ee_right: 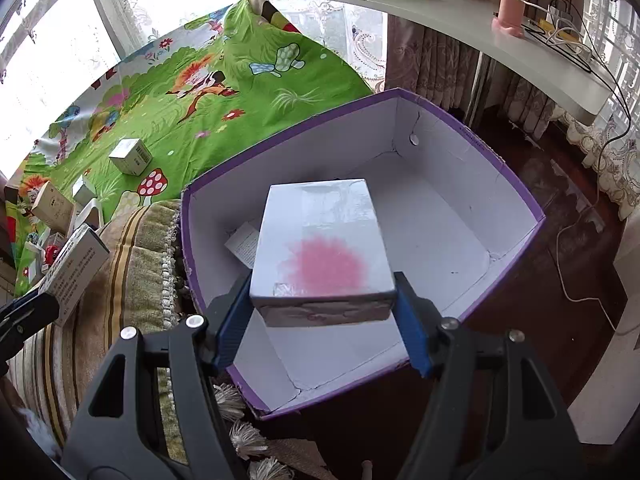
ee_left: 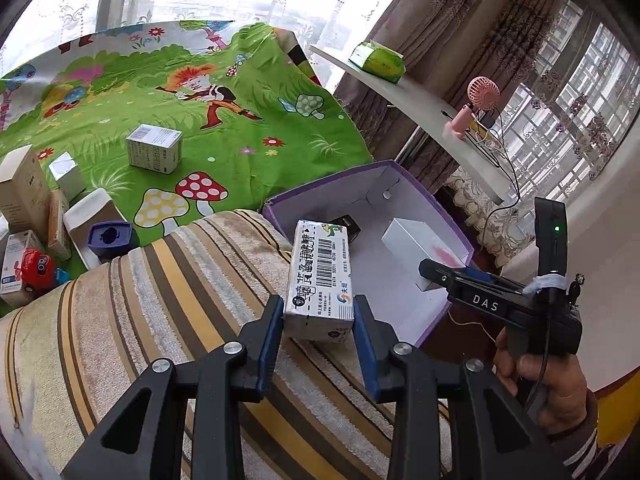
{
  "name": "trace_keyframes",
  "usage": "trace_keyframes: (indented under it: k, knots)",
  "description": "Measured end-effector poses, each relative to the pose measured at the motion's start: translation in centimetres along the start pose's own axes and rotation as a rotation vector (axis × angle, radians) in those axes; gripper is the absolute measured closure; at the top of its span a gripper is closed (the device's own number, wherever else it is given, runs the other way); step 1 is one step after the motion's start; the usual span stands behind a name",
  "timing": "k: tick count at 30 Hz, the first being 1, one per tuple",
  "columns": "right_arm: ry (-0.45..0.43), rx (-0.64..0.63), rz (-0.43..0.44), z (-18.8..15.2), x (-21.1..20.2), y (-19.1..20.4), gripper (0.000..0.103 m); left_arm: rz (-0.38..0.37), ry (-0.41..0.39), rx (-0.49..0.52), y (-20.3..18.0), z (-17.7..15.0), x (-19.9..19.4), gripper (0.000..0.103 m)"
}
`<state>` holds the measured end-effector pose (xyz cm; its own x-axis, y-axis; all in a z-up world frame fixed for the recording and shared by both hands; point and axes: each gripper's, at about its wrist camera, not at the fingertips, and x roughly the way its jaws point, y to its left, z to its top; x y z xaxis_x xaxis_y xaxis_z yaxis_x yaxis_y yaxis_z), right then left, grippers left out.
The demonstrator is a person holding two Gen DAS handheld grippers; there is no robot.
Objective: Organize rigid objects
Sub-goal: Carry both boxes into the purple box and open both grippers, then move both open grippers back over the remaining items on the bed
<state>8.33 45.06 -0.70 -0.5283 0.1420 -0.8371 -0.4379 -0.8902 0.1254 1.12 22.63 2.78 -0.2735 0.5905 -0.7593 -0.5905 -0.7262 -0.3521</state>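
Your right gripper (ee_right: 323, 300) has its jaws closed on the short end of the white box with the pink blotch (ee_right: 322, 246), blue pads flat against its two side faces. The box's long axis runs straight ahead from the jaws, and it hangs over the open purple storage box (ee_right: 516, 176), inside the near rim and closer to the left wall than the right. Under it you can see a slip of paper (ee_right: 243, 245) on the floor of the storage box; the rest of the floor, forward and to the right, looks bare. So the release probably needs only a short drop, with plenty of room ahead and to the right.

Your left gripper (ee_left: 318, 318) is likewise clamped on the barcode carton (ee_left: 321, 270), gripping its near end, long axis pointing away from the jaws toward the storage box. It sits over the striped cushion (ee_left: 160, 280), not yet past the purple near-left wall. A dark object (ee_left: 347, 224) shows just beyond the carton's far end, inside the box, and your right gripper occupies the middle, so the left side should likely wait or aim for the corner near that wall.

More cartons (ee_left: 154, 148) lie well apart on the green cartoon sheet (ee_left: 240, 120), beside a red toy (ee_left: 36, 270).
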Motion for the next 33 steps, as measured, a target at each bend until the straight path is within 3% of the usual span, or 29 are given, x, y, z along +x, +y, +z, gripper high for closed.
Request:
trace_keyframes:
  k: [11, 19, 23, 33]
  knots:
    - [-0.027, 0.065, -0.029, 0.7, -0.7, -2.8, 0.031, -0.049, 0.083, 0.05, -3.1, 0.6, 3.0, 0.062]
    - [-0.048, 0.1, -0.052, 1.0, -0.8, -3.9, 0.017, -0.046, 0.062, -0.009, -1.7, 0.6, 2.2, 0.057]
    - [-0.115, 0.1, -0.076, 1.0, -1.5, -4.2, 0.01, -0.046, 0.039, 0.007, -1.5, 0.6, 1.7, 0.056]
    - [-0.117, 0.041, -0.058, 1.3, -1.4, -3.4, 0.01, -0.024, 0.004, -0.056, 1.5, 0.6, -0.1, 0.056]
